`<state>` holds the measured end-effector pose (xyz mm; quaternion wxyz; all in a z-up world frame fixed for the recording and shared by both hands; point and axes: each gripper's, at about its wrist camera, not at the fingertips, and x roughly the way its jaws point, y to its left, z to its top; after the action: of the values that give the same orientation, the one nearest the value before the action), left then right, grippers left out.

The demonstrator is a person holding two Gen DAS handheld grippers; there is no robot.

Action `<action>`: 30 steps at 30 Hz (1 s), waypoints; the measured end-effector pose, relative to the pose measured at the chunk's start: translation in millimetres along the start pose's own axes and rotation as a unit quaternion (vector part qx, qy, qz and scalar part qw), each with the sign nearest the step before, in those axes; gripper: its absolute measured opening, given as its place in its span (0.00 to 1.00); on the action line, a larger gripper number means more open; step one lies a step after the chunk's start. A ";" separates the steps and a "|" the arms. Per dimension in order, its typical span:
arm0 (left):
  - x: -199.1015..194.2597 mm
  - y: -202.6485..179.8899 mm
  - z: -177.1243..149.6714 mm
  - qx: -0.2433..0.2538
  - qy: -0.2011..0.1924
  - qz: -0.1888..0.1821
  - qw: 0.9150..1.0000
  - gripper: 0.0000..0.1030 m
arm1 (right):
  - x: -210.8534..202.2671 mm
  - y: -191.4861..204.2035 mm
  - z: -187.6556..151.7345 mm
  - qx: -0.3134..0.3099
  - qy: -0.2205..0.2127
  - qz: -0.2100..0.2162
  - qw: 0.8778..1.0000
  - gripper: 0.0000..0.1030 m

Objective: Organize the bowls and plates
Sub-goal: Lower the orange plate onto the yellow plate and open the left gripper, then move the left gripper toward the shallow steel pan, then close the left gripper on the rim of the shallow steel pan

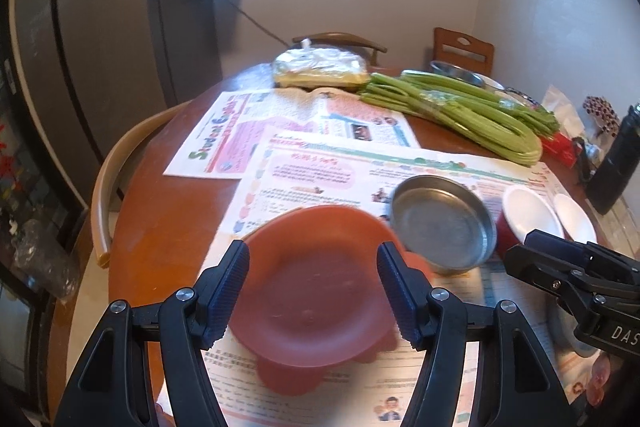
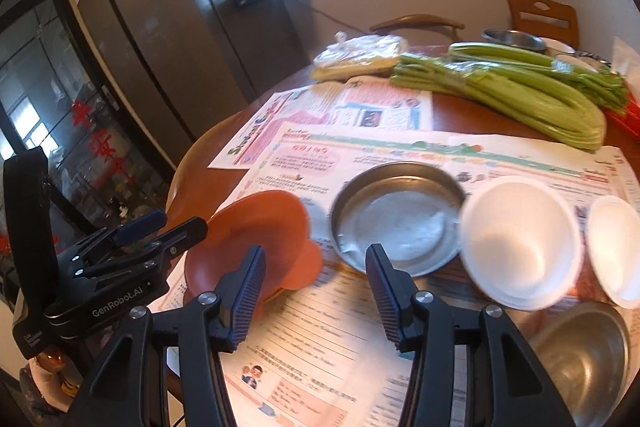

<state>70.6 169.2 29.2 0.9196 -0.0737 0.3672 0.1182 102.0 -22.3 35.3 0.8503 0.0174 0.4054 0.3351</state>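
Observation:
An orange plastic plate (image 1: 308, 291) lies on newspaper, on top of a second orange dish whose scalloped edge shows under it (image 1: 288, 375). My left gripper (image 1: 313, 279) is open and empty, its jaws standing above either side of the plate. Right of it are a shallow steel dish (image 1: 442, 223), a white bowl with a red outside (image 1: 528, 215) and a smaller white bowl (image 1: 574, 217). My right gripper (image 2: 316, 287) is open and empty, hovering over the paper between the orange plate (image 2: 256, 239) and the steel dish (image 2: 396, 223). A steel bowl (image 2: 584, 351) sits at the lower right.
Newspapers (image 1: 304, 131) cover the round wooden table (image 1: 160, 227). Celery (image 1: 460, 107), a bagged food package (image 1: 320, 69) and more bowls (image 1: 456, 69) lie at the far side. A black bottle (image 1: 616, 163) stands at the right. Chairs (image 1: 104, 187) ring the table; a fridge (image 1: 80, 47) is to the left.

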 end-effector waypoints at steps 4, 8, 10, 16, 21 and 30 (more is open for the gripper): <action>-4.5 -15.3 5.5 0.011 -0.001 -0.013 1.000 0.66 | -16.5 -11.7 -4.7 0.016 -0.013 -0.010 1.000 0.51; -5.9 -31.1 12.6 0.023 0.005 -0.032 0.999 0.66 | -27.4 -23.0 -9.9 0.036 -0.021 -0.019 0.999 0.51; -3.6 -39.9 18.1 0.037 0.011 -0.041 0.998 0.66 | -32.3 -29.8 -12.8 0.052 -0.023 -0.017 0.998 0.51; 21.4 -59.8 39.9 0.068 0.053 -0.073 0.994 0.66 | -36.1 -42.3 -20.6 0.091 -0.026 -0.011 0.995 0.51; 66.9 -73.2 57.5 0.089 0.103 -0.086 0.987 0.66 | -14.8 -43.4 -28.7 0.106 -0.001 -0.024 0.994 0.51; 142.7 -82.4 62.6 0.112 0.160 -0.083 0.977 0.66 | 36.0 -56.5 -29.9 0.146 0.033 -0.064 0.987 0.51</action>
<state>234.4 127.3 -20.6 0.8579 -0.0185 0.5133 -0.0138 128.4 -52.4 -26.2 0.8444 0.1044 0.4780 0.2180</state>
